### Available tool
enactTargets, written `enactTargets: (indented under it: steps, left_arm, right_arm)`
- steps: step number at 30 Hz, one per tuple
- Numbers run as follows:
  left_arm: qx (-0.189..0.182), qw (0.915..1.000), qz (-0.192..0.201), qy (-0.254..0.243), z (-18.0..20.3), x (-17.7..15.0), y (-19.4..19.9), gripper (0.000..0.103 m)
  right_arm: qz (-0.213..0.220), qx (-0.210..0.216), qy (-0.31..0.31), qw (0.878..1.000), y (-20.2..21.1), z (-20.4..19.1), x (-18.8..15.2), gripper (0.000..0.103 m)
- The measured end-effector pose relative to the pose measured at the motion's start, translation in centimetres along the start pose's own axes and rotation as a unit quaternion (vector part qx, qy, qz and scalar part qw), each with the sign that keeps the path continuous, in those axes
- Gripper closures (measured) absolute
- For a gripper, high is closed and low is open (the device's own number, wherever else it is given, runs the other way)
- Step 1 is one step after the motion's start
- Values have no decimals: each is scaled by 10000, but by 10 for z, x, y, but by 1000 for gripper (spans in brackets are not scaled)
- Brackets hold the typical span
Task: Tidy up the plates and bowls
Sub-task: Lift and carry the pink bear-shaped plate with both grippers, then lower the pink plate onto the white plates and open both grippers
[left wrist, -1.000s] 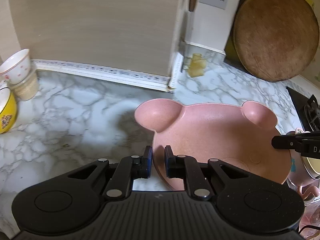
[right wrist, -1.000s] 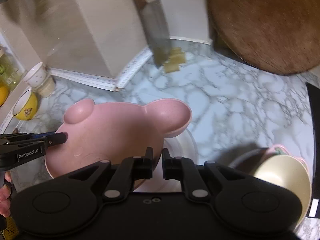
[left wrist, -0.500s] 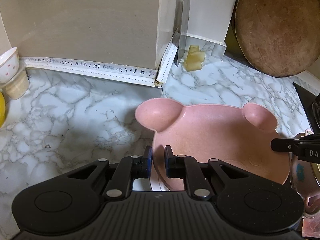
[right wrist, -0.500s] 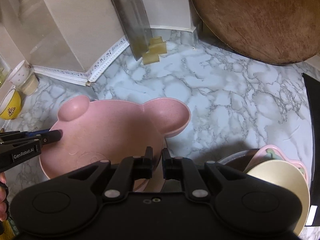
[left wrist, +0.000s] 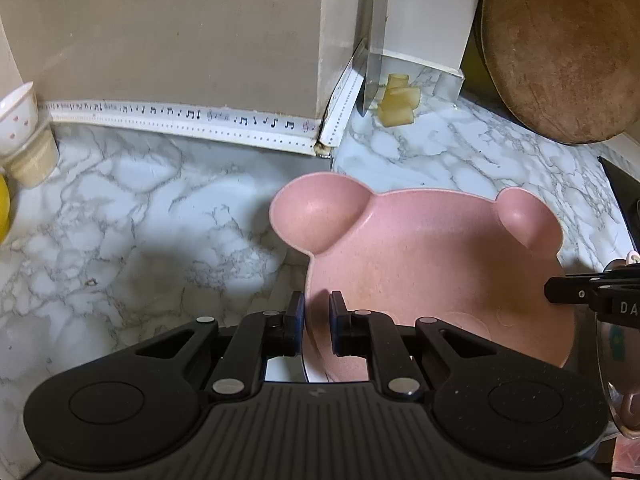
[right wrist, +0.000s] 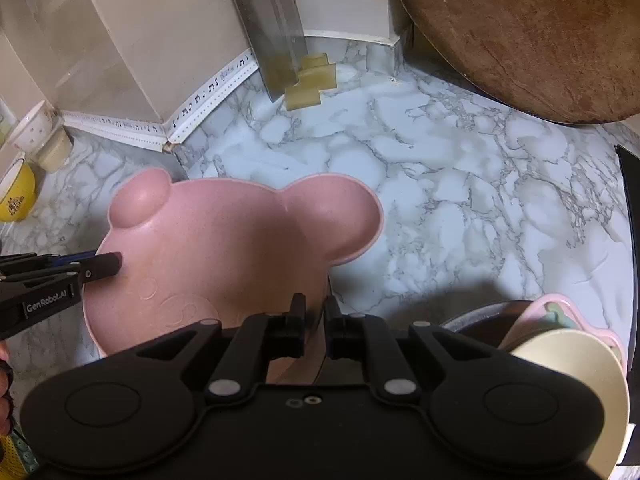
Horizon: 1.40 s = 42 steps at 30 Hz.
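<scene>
1. As I bring it lower, the pink bear plate [left wrist: 432,272] now sits closer to the marble counter [left wrist: 140,220].
2. My left tongs [left wrist: 317,320] pinch its left rim; my right tongs [right wrist: 314,322] pinch its right rim.
3. I think setting it down comes next.

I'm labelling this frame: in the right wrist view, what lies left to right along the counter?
Yellow bowl → stacked white cups → left gripper → pink bear-shaped plate → yellowish blocks → round wooden board → cream bowl.
</scene>
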<state>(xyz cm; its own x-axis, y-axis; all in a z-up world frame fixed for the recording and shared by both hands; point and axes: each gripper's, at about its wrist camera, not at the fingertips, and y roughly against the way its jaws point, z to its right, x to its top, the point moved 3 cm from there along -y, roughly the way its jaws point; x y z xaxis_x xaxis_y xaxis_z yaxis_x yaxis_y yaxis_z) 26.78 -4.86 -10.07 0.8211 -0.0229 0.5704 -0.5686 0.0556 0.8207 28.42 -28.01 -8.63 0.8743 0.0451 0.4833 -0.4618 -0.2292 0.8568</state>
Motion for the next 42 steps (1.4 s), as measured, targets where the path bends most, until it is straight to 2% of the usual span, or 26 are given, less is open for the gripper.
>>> enactTargets:
  steps: [18, 23, 31, 34, 36, 37, 40, 42]
  left_arm:
    - [-5, 10000, -57, -5, -3, -6, 1, 91]
    - [-35, 10000, -3, -30, -2, -8, 9, 91]
    - [-186, 9997, 114, -61, -2, -15, 26, 87]
    - [-243, 9994, 211, -111, 0, -19, 35, 74]
    - [-274, 9990, 324, -135, 0, -20, 42, 51]
    - [-275, 9987, 407, -156, 1, -22, 47, 47]
    - [-304, 9978, 534, -254, 3, -23, 59, 45]
    - [-367, 9973, 573, -268, 5, -25, 65, 45]
  right_arm:
    - [-84, -48, -183, 9998, -2, 1, -2, 92]
    - [81, -134, 73, 9999, 8, -6, -5, 91]
    - [333, -12, 195, 9993, 28, -20, -8, 90]
    - [443, 38, 245, 9987, 33, -25, -10, 90]
    - [485, 51, 253, 9985, 36, -29, -12, 89]
    - [501, 78, 248, 9984, 38, -30, -13, 88]
    - [591, 143, 244, 9979, 46, -34, -16, 85]
    - [695, 188, 239, 9971, 53, -37, -18, 78]
